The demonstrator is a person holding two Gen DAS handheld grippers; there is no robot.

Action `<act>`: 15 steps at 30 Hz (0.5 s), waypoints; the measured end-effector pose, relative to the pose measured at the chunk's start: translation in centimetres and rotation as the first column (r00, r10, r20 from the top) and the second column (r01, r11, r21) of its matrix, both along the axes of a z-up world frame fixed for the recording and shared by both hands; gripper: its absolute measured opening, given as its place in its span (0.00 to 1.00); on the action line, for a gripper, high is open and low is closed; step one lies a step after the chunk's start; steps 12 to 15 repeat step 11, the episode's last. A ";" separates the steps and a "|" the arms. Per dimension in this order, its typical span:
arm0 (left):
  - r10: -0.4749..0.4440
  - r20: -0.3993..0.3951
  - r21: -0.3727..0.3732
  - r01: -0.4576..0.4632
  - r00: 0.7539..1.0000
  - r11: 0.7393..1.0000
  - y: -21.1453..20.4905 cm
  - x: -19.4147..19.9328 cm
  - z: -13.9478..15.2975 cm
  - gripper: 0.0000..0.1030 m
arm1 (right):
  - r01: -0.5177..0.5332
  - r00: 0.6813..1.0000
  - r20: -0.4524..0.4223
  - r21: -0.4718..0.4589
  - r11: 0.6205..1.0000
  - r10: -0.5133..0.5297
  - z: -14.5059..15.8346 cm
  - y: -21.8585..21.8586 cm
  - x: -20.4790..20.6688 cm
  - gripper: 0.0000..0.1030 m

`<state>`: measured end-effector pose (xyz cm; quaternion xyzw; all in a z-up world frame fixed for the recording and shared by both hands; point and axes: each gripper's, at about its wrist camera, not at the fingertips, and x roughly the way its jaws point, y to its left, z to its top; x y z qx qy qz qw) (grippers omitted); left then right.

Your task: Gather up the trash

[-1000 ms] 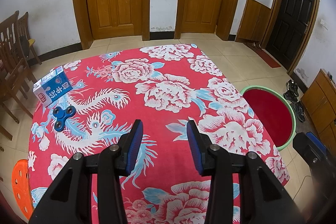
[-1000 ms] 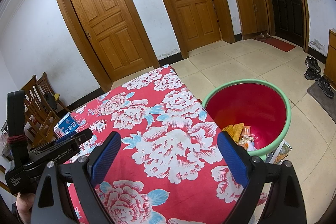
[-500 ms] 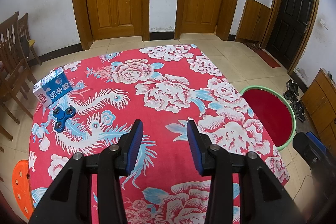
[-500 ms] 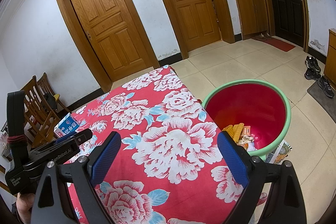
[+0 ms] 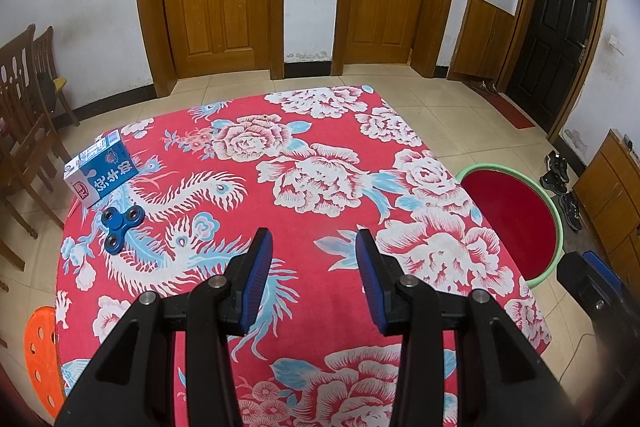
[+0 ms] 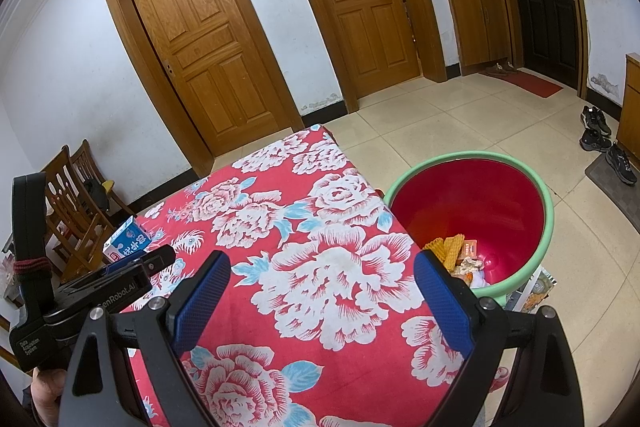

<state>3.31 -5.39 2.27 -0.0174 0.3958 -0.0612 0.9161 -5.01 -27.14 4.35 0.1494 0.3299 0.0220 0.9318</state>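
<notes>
Red floral tablecloth point(image 5: 320, 195) is the reference: blue milk carton point(image 5: 102, 167) sits at its far-left corner with the blue fidget spinner point(image 5: 120, 223) just beside it, both well left of the left gripper point(image 5: 314, 247), whose jaws are part-open and empty. Right gripper point(image 6: 320, 283) hangs over the cloth's right edge, jaws wide, empty. Red bin point(image 6: 548, 203) with green rim stands on the floor against that edge, wrappers inside.

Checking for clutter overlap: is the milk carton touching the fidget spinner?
Apart. The left wrist view shows a strip of red cloth between the milk carton and the fidget spinner, which lies nearer the camera.
</notes>
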 end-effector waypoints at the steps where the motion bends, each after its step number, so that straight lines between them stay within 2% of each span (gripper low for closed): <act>1: 0.000 0.000 0.001 0.000 1.000 1.000 0.0 0.0 0.0 0.42 | 0.000 1.000 0.000 0.001 1.000 0.000 0.0 0.0 0.0 0.92; 15: -0.001 -0.003 0.002 0.001 1.000 1.000 -0.1 0.0 0.0 0.42 | 0.002 1.000 -0.005 0.000 1.000 -0.002 -0.1 0.1 0.0 0.92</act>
